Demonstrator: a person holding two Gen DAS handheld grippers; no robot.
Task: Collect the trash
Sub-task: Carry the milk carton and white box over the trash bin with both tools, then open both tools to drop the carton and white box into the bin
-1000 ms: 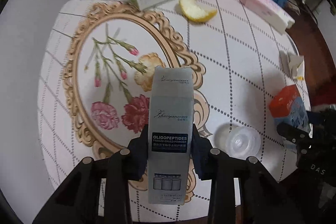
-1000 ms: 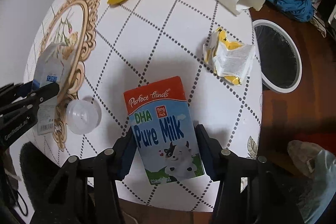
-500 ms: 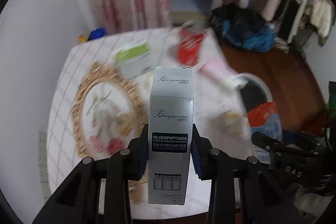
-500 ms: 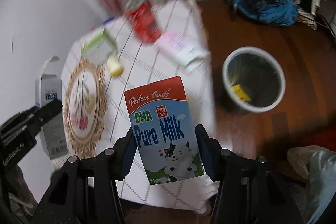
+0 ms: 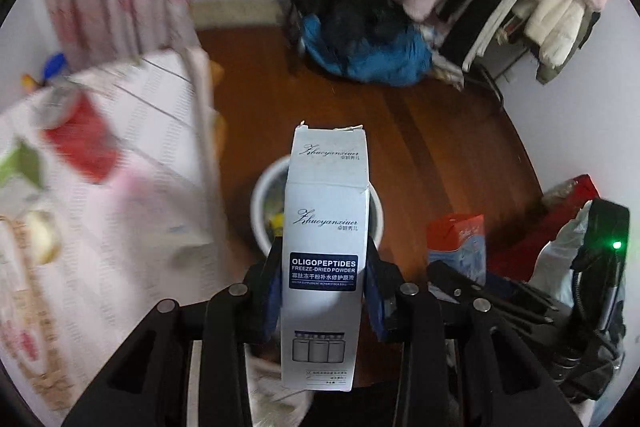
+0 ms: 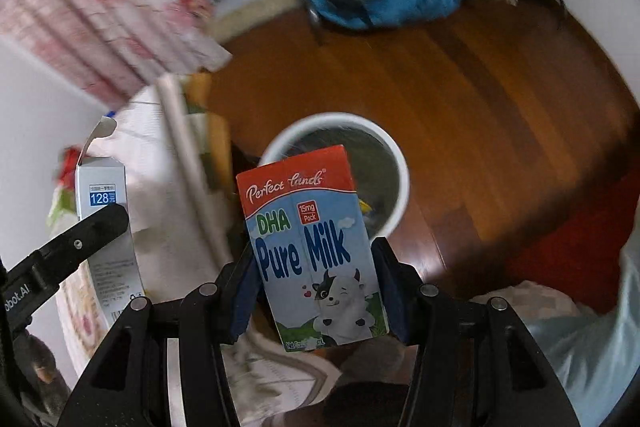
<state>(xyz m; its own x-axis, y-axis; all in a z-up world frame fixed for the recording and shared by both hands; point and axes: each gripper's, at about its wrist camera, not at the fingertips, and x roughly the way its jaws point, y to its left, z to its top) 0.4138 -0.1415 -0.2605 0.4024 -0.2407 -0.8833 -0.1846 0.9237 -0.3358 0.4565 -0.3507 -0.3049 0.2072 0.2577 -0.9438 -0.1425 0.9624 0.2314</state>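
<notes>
While clamping the grey powder box (image 5: 324,259) upright, left gripper (image 5: 325,291) pressing both pads against its lower sides, jaws narrowed to the box's width. Right gripper (image 6: 316,287) likewise squeezing the milk carton (image 6: 310,247), tilted slightly left, between its pads. Hanging over the wooden floor (image 6: 480,87) now, both boxes lining up in front of the white waste bin (image 6: 400,183), with yellow scrap lying inside. Having swung off the table (image 5: 120,207) since a second ago: tablecloth now sliding to the left edge, blurred, red can (image 5: 80,143) smeared on it. Grip on both boxes staying unchanged.
</notes>
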